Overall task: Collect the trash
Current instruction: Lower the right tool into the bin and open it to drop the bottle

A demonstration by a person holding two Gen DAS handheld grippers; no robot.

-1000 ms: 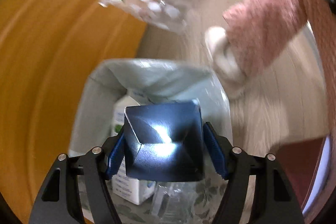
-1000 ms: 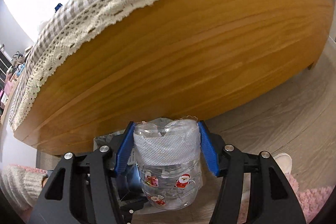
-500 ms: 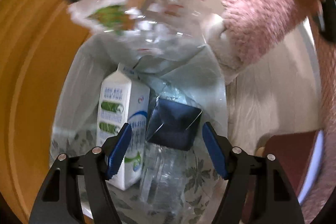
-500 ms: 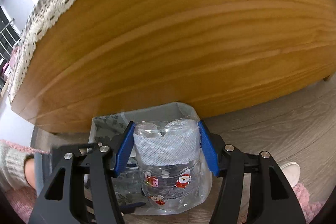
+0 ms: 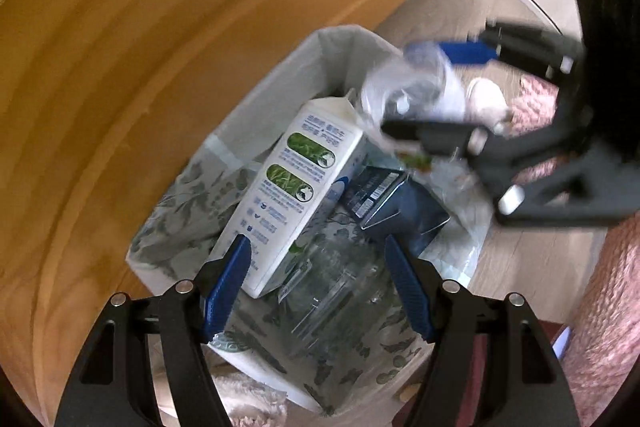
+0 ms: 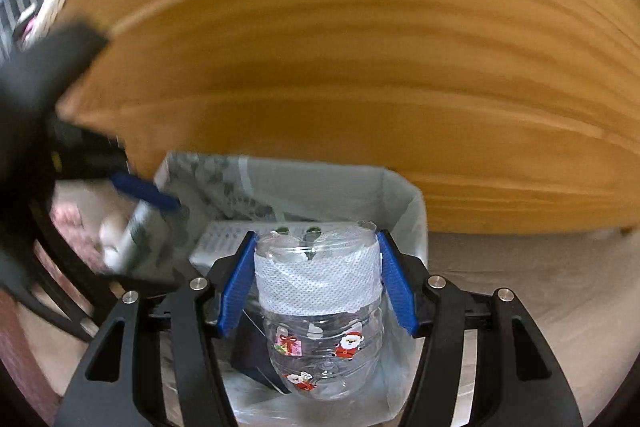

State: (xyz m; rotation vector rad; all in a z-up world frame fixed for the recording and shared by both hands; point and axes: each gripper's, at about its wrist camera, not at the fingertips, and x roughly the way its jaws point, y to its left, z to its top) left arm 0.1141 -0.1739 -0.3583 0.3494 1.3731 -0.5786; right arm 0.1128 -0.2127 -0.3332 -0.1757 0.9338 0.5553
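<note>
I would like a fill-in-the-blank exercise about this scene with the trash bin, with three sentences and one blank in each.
1. The right gripper holds a clear plastic bottle with ____ stickers.
2. The milk carton lies inside the ____.
3. The jaws of the left gripper hold ____.

Missing words: Santa; bin; nothing

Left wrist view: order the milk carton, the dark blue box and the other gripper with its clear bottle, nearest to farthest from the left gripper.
From the left gripper:
1. Milk carton, in the bin by the left finger.
2. Dark blue box, just beyond, toward the right finger.
3. Right gripper holding the clear bottle, at the bin's far rim.
</note>
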